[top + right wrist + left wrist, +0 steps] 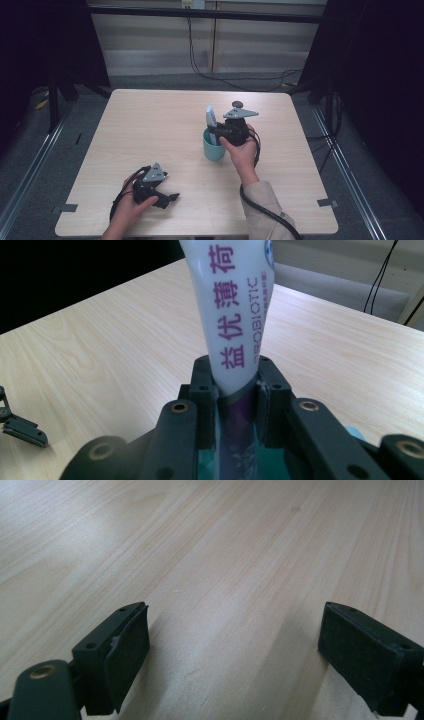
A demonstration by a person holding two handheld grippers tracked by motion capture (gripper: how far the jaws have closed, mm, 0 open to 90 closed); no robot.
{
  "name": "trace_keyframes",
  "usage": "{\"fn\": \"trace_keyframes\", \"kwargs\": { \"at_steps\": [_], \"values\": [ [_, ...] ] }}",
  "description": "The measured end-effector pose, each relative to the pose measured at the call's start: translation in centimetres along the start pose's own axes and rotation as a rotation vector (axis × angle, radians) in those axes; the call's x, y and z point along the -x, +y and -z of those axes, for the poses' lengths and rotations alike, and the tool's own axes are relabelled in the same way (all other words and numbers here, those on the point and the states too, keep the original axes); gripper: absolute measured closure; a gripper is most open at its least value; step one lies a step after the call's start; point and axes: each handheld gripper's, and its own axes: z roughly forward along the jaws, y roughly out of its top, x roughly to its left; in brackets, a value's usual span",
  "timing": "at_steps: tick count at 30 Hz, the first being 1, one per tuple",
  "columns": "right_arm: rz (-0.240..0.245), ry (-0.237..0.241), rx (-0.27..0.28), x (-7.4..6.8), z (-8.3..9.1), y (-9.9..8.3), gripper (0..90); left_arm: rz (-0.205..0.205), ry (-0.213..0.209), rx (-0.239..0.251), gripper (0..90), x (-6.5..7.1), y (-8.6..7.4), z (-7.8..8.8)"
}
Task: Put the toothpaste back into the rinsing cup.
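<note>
Over teal cup [213, 148], right gripper [235, 385] clamping "PROBIOTIC" tube [236, 315], left gripper [235, 650] agape.

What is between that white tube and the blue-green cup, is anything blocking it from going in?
Nothing visible blocks it. The right gripper is clamped on the white tube, which stands upright with its lower end already inside the cup. The left gripper sits open over bare table, well away.
</note>
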Motion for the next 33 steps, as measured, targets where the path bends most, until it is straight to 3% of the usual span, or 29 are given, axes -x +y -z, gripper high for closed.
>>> {"fn": "trace_keyframes", "kwargs": {
  "at_steps": [6,22,33],
  "values": [
    [0.023,0.015,-0.005,-0.36,-0.42,0.02,72.7,0.0,0.0,0.0,12.8,0.0,0.0,0.0],
    [0.018,0.011,-0.033,-0.06,-0.09,-0.13,67.6,0.0,0.0,0.0,12.8,0.0,0.0,0.0],
    [0.014,0.011,-0.048,-0.16,0.02,0.14,55.5,0.0,0.0,0.0,12.8,0.0,0.0,0.0]
  ]
}}
